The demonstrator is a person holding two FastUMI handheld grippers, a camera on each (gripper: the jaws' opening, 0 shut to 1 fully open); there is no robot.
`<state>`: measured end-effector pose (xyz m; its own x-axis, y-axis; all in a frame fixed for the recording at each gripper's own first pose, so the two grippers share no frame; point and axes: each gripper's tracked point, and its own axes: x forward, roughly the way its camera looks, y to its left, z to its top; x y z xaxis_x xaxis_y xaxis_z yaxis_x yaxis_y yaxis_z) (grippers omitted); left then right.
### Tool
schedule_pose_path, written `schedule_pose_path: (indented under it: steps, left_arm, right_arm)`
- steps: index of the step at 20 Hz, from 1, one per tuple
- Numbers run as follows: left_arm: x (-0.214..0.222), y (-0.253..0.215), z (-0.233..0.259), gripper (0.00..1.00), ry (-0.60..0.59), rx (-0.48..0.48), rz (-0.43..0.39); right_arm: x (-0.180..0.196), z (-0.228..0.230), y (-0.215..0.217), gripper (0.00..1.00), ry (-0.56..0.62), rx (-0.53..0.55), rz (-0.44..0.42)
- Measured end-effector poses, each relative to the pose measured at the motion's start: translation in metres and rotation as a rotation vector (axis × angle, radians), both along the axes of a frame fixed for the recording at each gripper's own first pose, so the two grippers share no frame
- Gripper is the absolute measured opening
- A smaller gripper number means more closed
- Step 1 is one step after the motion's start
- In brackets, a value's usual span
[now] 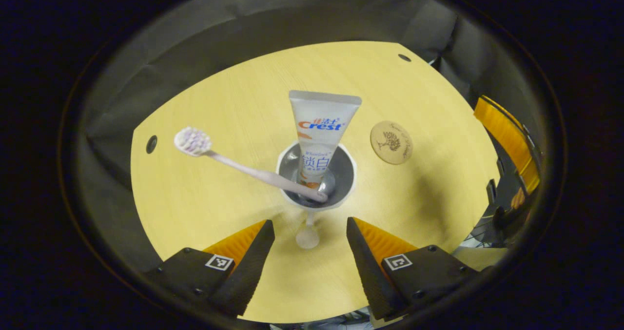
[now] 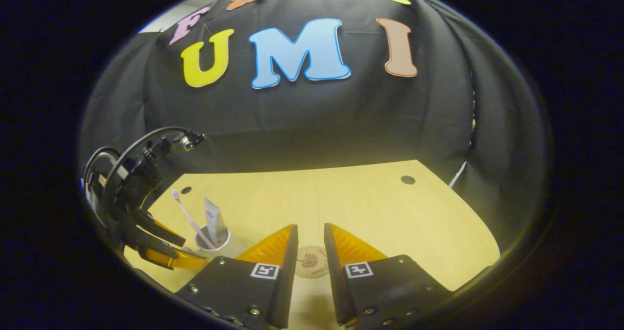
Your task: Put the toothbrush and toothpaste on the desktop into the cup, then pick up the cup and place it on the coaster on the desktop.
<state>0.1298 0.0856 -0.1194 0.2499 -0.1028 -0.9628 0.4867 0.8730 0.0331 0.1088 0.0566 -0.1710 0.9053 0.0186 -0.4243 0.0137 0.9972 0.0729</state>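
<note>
Looking down through the left gripper view, I have my left tool (image 1: pixel 309 237) hanging above the cup (image 1: pixel 316 176), its fingers spread wide with nothing between them. The cup stands upright near the middle of the bench (image 1: pixel 204 223). The toothpaste (image 1: pixel 319 135) stands in it, crimped end up, and the toothbrush (image 1: pixel 243 164) leans out over the rim to the left, bristles up. The coaster (image 1: pixel 391 142) lies flat just to the cup's right, apart from it.

Through the right gripper view, my right tool (image 2: pixel 310 252) sits low over the bench, fingers a narrow gap apart and holding nothing, with the coaster showing between them. The cup is off to the left, beside the left tool.

My judgement: both items are in, so the lift comes next. The cup looks light, smooth-walled and stiff, and top-heavy with the tall tube and leaning brush. I would close on its outer wall below the rim, clear of the brush handle, and keep it level.
</note>
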Motion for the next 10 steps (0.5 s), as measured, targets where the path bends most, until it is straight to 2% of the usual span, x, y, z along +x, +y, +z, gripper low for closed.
schedule_pose_path:
  steps: [2, 4, 5, 6, 9, 10]
  left_arm:
    - [-0.002, -0.002, -0.003, 0.92, 0.035, 0.012, -0.008]
    - [-0.003, -0.002, -0.005, 0.92, 0.066, 0.023, -0.010]
    - [-0.002, -0.004, -0.008, 0.96, 0.078, 0.029, -0.009]
    - [-0.002, -0.005, -0.010, 0.92, 0.087, 0.031, -0.008]
    - [0.003, -0.008, -0.016, 0.92, 0.101, 0.041, -0.017]
    - [0.004, -0.008, -0.019, 0.95, 0.108, 0.051, -0.019]
  right_arm:
    - [0.000, -0.003, -0.012, 0.35, 0.016, -0.008, -0.019]
    - [0.000, -0.004, -0.020, 0.34, 0.025, -0.007, -0.034]
    - [0.000, -0.005, -0.024, 0.35, 0.031, -0.011, -0.039]
    - [0.000, -0.006, -0.028, 0.34, 0.037, -0.016, -0.042]
    - [-0.004, -0.011, -0.036, 0.35, 0.053, -0.019, -0.050]
    - [-0.004, -0.013, -0.038, 0.34, 0.061, -0.020, -0.051]
